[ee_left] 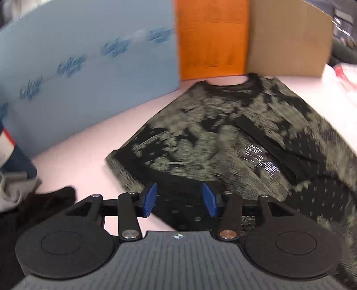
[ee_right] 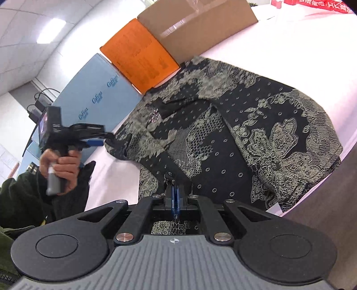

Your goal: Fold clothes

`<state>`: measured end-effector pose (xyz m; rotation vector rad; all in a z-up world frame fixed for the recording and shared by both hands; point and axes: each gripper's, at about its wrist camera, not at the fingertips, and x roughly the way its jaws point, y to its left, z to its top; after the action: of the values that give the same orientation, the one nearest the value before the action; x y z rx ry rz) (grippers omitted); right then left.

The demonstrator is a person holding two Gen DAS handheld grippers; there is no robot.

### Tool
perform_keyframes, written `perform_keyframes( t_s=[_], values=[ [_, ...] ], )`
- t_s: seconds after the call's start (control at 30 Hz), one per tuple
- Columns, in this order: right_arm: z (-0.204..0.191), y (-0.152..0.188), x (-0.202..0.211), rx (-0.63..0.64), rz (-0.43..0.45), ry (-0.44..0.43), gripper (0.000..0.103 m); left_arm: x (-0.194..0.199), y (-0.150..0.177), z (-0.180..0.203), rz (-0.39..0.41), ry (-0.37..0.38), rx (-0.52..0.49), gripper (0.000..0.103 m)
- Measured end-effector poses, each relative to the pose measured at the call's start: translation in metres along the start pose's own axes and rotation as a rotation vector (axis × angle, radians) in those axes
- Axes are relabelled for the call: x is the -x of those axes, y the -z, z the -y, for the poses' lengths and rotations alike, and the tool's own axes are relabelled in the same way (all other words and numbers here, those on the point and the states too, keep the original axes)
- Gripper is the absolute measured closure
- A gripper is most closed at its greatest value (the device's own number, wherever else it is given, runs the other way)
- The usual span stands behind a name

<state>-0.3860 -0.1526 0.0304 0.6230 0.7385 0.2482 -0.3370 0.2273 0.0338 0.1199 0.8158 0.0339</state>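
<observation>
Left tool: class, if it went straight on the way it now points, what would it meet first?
Probably the black patterned garment: the open left tool points along it toward the collar, with the orange box beyond. Height above the cloth is unclear.

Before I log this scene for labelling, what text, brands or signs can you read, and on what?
"CoBou" or close, uncertain, repeated in dark blue script on the light blue box.
Black print on the orange box: too blurred to read.
White characters on the red packaging: cut off, unreadable.
Patterned black top: no text.

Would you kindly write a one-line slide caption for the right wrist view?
Right gripper shut on the hem of a black patterned top spread on the table, left gripper at its far edge.
</observation>
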Motion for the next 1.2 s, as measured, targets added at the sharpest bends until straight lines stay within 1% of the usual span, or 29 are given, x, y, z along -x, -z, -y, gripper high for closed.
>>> perform_keyframes(
  t_s=[0.07, 0.2, 0.33, 0.4, 0.43, 0.5, 0.57, 0.67, 0.77, 0.87, 0.97, 1.03, 1.13, 1.2],
  values=[
    [-0.001, 0.0, -0.002, -0.002, -0.004, 0.001, 0.1, -0.004, 0.008, 0.015, 0.01, -0.018, -0.021, 0.06],
    [-0.001, 0.002, -0.003, -0.02, -0.004, 0.005, 0.1, -0.021, 0.015, 0.035, -0.006, -0.089, -0.032, 0.06],
    [0.0, 0.003, -0.001, -0.031, -0.007, 0.015, 0.1, -0.022, 0.018, 0.045, 0.034, -0.094, -0.054, 0.061],
    [0.002, 0.003, -0.001, -0.042, -0.008, 0.02, 0.099, -0.024, 0.019, 0.046, 0.034, -0.095, -0.048, 0.062],
    [0.003, 0.003, 0.0, -0.044, -0.007, 0.022, 0.099, -0.025, 0.019, 0.046, 0.034, -0.097, -0.037, 0.065],
    [0.003, 0.002, 0.001, -0.043, -0.006, 0.027, 0.099, -0.027, 0.018, 0.042, 0.028, -0.105, -0.004, 0.096],
    [0.003, 0.001, 0.002, -0.042, -0.005, 0.031, 0.098, -0.025, 0.018, 0.039, 0.034, -0.119, 0.014, 0.098],
    [0.004, 0.0, 0.002, -0.042, -0.005, 0.036, 0.098, -0.016, 0.018, 0.035, 0.069, -0.141, 0.013, 0.099],
    [0.002, 0.0, 0.0, -0.038, -0.009, 0.032, 0.098, -0.001, 0.013, 0.027, 0.123, -0.177, 0.022, 0.099],
    [-0.002, 0.0, -0.002, -0.028, -0.014, 0.017, 0.098, 0.014, 0.002, 0.025, 0.184, -0.194, 0.029, 0.099],
    [-0.006, 0.0, -0.004, -0.018, -0.01, 0.001, 0.098, 0.03, -0.019, 0.03, 0.258, -0.178, 0.028, 0.099],
    [-0.007, 0.0, -0.002, -0.02, 0.0, -0.008, 0.098, 0.04, -0.034, 0.041, 0.304, -0.148, 0.015, 0.099],
    [-0.003, 0.001, 0.005, -0.045, 0.035, -0.006, 0.098, 0.054, -0.054, 0.07, 0.354, -0.084, -0.03, 0.099],
    [0.003, 0.002, 0.013, -0.068, 0.061, 0.005, 0.098, 0.063, -0.062, 0.1, 0.376, -0.035, -0.086, 0.099]
  ],
)
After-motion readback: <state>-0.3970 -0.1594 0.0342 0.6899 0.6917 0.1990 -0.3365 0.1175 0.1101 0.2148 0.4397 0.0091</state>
